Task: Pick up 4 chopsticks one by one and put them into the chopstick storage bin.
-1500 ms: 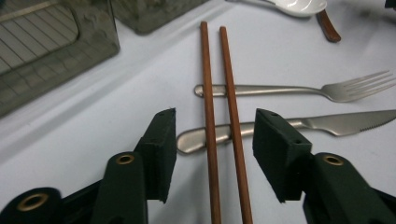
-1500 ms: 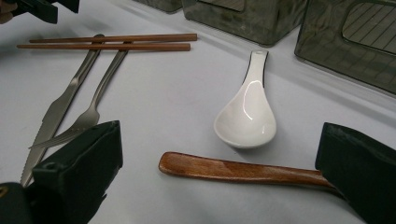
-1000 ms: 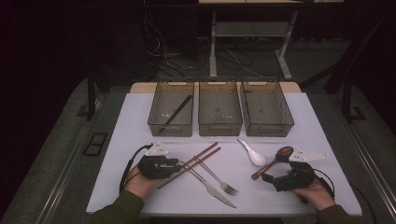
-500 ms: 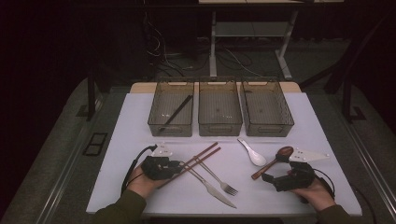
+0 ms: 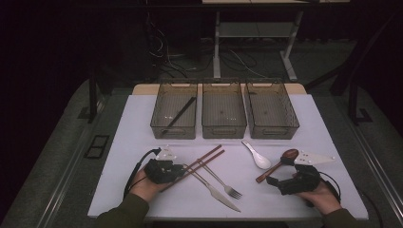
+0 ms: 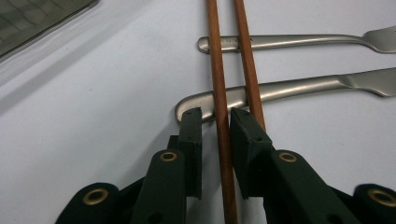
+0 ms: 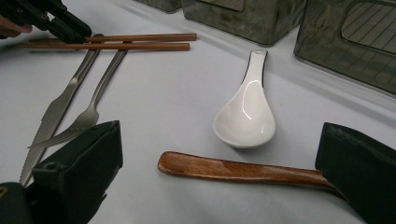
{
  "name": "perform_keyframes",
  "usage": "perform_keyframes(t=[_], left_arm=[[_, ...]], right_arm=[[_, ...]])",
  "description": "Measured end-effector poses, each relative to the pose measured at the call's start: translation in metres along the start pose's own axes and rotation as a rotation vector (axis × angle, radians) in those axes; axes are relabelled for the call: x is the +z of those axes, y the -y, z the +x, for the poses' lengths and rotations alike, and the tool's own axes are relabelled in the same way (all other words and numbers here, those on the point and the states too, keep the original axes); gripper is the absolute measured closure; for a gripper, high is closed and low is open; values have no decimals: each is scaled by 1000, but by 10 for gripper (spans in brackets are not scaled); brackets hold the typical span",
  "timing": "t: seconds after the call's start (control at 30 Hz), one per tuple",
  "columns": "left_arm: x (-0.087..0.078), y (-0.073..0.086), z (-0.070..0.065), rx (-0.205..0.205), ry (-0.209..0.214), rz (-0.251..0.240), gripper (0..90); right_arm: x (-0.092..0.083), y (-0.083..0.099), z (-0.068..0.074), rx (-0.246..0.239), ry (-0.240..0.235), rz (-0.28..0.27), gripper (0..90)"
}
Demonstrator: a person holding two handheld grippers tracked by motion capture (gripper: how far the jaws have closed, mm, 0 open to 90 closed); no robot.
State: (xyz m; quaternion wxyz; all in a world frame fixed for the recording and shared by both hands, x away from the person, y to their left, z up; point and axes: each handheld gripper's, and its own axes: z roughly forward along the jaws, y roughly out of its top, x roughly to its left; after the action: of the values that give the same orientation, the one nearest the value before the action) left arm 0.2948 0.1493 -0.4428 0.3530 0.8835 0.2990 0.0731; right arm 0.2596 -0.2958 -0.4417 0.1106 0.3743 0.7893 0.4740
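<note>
Two brown chopsticks lie side by side across a steel knife and a fork. My left gripper lies low on the table at their near end. In the left gripper view its jaws stand on either side of one chopstick and have just been closing; a thin gap still shows on one side. The second chopstick runs just outside them. My right gripper is wide open, with the handle of a wooden spoon lying between its jaws. A white ceramic spoon rests just beyond.
Three smoky plastic bins stand in a row at the back of the white tabletop. The left bin holds a thin black stick. The knife and fork handles lie under the chopsticks.
</note>
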Motion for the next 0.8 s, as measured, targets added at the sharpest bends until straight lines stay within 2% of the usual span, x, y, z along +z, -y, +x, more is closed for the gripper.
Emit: perform_keyframes(t=[0.5,0.8], left_arm=[[0,0,0,-4,-23,3,814],[0,-1,1,-16,-18,10,833]], right_arm=[[0,0,0,-1,-1,0,4],[0,0,0,-2,-1,0,5]])
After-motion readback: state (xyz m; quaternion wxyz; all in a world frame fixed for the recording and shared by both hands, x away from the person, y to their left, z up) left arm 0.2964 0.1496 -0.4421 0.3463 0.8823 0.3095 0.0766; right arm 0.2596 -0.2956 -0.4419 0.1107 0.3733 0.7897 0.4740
